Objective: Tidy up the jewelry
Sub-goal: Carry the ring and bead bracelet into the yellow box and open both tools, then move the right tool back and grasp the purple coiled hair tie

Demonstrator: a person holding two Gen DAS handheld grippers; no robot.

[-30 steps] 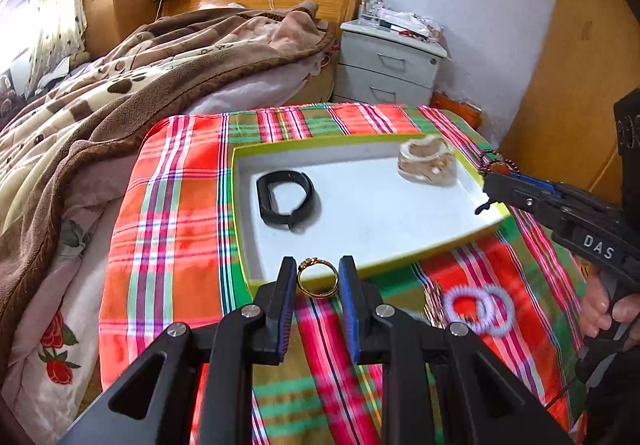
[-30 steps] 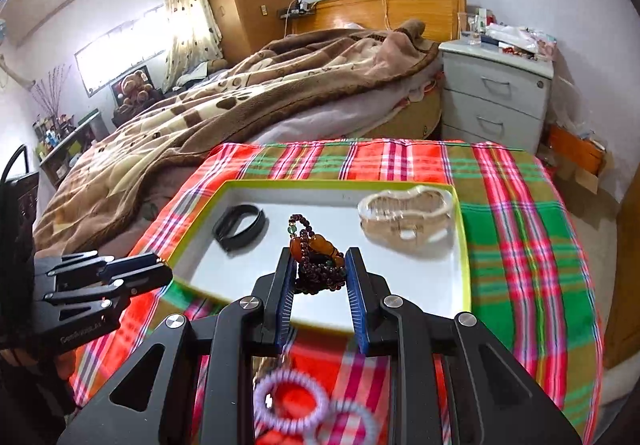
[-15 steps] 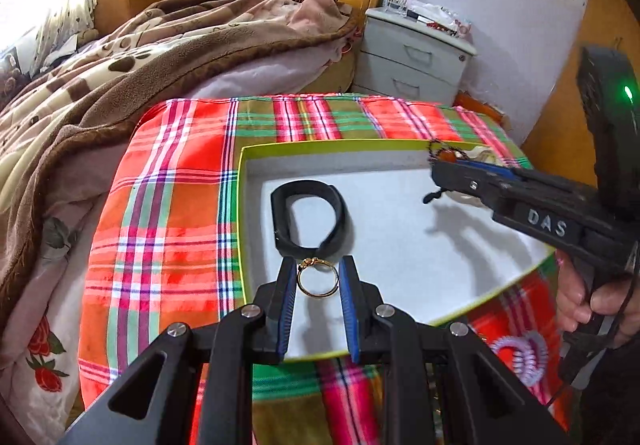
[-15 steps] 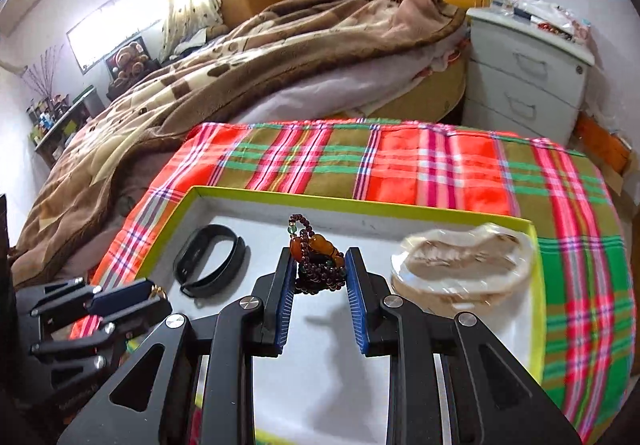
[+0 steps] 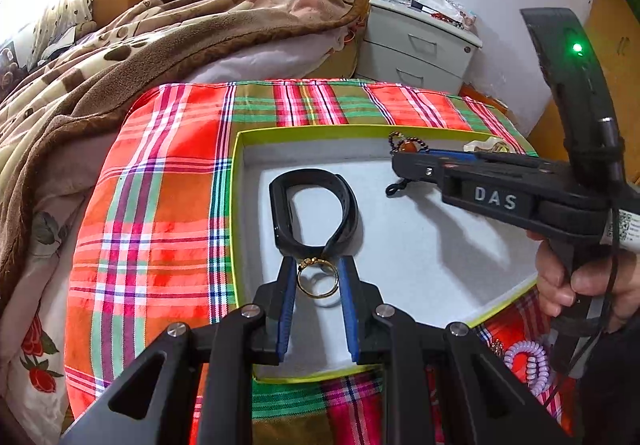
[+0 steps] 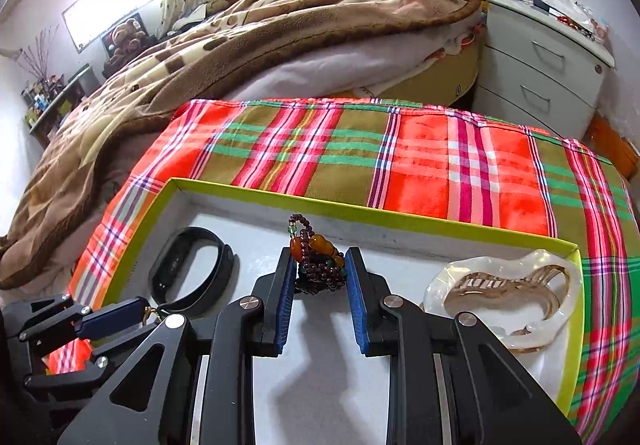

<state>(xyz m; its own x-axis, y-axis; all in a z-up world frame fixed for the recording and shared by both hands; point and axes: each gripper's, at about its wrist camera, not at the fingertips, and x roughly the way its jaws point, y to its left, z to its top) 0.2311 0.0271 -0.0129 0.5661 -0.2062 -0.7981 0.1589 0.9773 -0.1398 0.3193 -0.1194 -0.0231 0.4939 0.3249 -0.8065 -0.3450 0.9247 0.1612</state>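
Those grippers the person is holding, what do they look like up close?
Each is matte black plastic, with angular arms joined by silver bolts and two straight fingers faced with ribbed blue pads. Seen from the side, the right gripper has a pistol-style handle, white letters "DAS", a thin black cable, a white QR sticker, and a black upright part with a green light. The left gripper looks the same.

Lime-rimmed tray (image 5: pixel 236 205), black band (image 5: pixel 312 213), gold ring (image 5: pixel 316 279), plaid cloth (image 5: pixel 160 205)
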